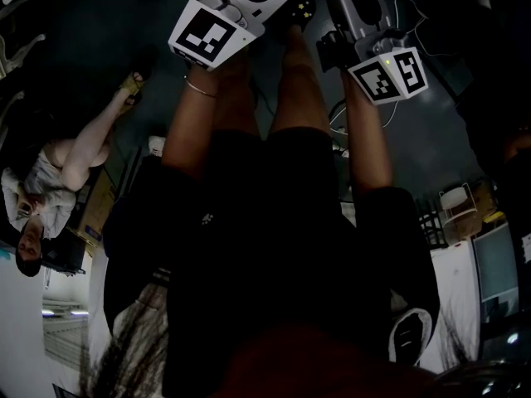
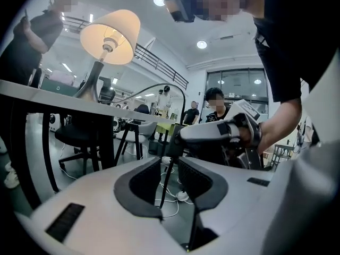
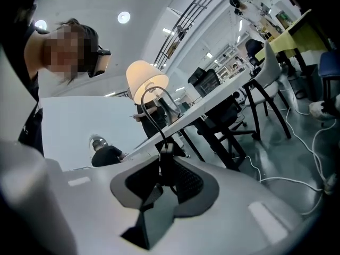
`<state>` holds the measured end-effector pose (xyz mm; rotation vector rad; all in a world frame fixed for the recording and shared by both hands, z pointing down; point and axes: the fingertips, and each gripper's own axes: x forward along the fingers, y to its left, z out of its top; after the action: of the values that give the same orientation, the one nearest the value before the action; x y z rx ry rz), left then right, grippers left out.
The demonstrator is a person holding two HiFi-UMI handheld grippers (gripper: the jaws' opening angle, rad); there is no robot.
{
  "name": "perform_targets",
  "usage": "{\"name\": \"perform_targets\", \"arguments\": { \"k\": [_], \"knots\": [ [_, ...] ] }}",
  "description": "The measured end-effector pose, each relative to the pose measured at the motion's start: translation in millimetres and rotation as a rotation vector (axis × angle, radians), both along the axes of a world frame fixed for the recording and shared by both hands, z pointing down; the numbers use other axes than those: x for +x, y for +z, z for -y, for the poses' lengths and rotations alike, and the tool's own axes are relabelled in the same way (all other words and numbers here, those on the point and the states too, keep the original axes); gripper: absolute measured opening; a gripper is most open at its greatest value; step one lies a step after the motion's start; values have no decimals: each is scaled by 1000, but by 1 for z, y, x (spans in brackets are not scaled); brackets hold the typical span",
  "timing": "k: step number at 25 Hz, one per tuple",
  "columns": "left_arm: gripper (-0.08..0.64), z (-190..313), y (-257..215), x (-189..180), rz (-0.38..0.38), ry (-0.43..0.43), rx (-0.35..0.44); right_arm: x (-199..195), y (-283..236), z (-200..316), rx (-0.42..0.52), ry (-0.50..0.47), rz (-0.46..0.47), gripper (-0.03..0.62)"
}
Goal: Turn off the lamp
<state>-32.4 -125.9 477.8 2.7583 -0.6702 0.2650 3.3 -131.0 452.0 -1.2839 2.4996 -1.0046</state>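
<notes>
While lit, lamp (image 2: 99, 67) upright, shade (image 2: 110, 33) topmost; switch (image 3: 161, 154) in right hand-held gripper (image 3: 164, 169)

white table (image 2: 53, 98), lit lamp (image 2: 109, 36) standing on it, cables (image 3: 276, 179) on grey floor (image 3: 276, 153)

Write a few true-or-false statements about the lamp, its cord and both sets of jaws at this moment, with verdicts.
1. The lamp is lit. True.
2. The lamp stands on the floor. False: it stands on the white table.
3. The right gripper has its jaws on the cord switch, a dark block on the lamp's cord. True.
4. The left gripper has its jaws clamped on the cord. False: its jaws stand apart and the cord runs between them.
</notes>
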Motion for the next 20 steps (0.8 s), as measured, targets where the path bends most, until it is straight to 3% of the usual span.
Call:
{"name": "perform_targets", "arguments": {
  "k": [7,15,20],
  "knots": [
    [89,-7,29,10,29,26,-33,-4,-6,-5,9,-25,67,77],
    [87,-8,26,10,53,20,5,-4,-6,-8,-2,-24,101,77],
    [31,-7,24,10,77,14,35,-3,-7,-6,-6,-19,120,77]
  ]
}}
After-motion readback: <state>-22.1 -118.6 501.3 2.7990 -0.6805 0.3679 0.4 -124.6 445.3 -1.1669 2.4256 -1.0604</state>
